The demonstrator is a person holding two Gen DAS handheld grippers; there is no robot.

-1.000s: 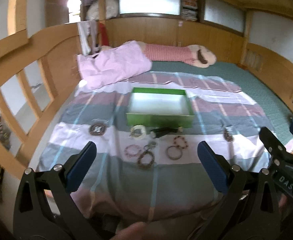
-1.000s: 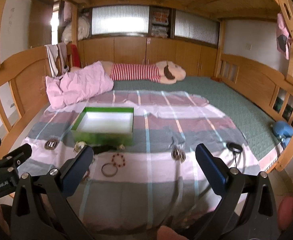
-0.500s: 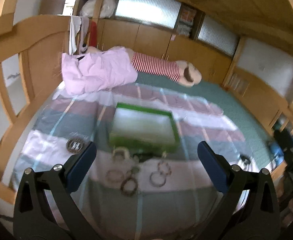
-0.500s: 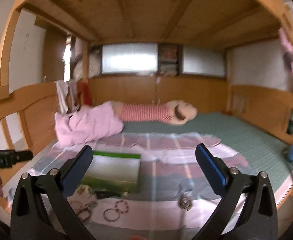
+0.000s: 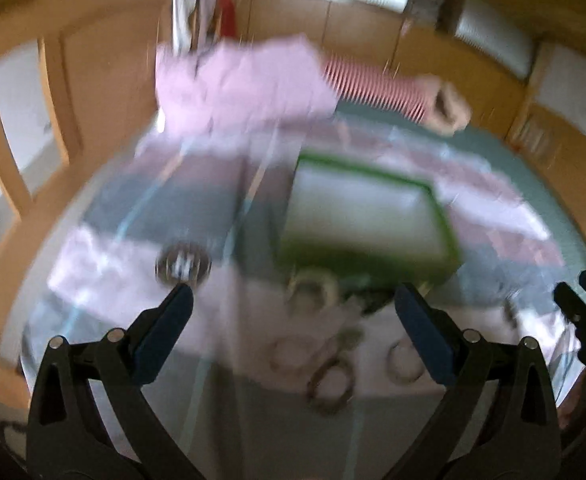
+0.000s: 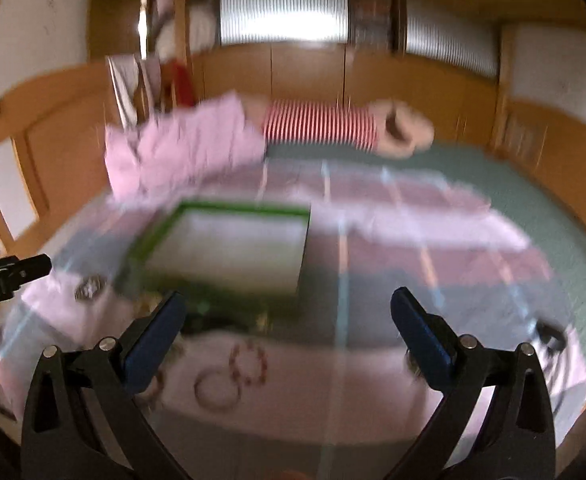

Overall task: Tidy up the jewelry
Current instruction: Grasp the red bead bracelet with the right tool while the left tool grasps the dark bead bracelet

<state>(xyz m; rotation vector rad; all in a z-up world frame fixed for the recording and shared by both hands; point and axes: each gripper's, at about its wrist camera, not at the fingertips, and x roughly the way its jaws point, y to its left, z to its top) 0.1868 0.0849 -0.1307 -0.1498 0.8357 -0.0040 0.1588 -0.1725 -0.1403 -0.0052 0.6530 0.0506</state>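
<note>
**Both grippers hanging open over a bed strewn with jewelry**

Wooden bed rails and panelled cabinets are framing a wide bed, and a striped blanket (image 6: 373, 360) in pink, grey and white is covering its near half. Both views are smearing with motion blur, so fine detail is hard to read.

Sitting on that blanket is a green tray (image 5: 367, 216) with a pale inside; nothing can be made out lying in it. Jewelry is lying loose on the blanket on the near side of the tray. In the left wrist view a pale bangle (image 5: 313, 286) is resting just beside the tray's near wall, a round dark piece (image 5: 183, 264) is lying well off to the tray's left, and several rings of beads (image 5: 331, 378) are scattered nearer the camera. In the right wrist view a red bead bracelet (image 6: 249, 362) and a plain ring bracelet (image 6: 217, 394) are lying side by side in front of the tray.

Beyond the tray, a crumpled pink cloth (image 6: 181, 152) and a plush toy in red and white stripes (image 6: 321, 124) are lying along the far side of the bed.

The left gripper (image 5: 293, 332) is hanging above the blanket in front of the tray with its blue-padded fingers spread wide, holding nothing. The right gripper (image 6: 287, 330) is doing likewise, jaws apart and empty.
</note>
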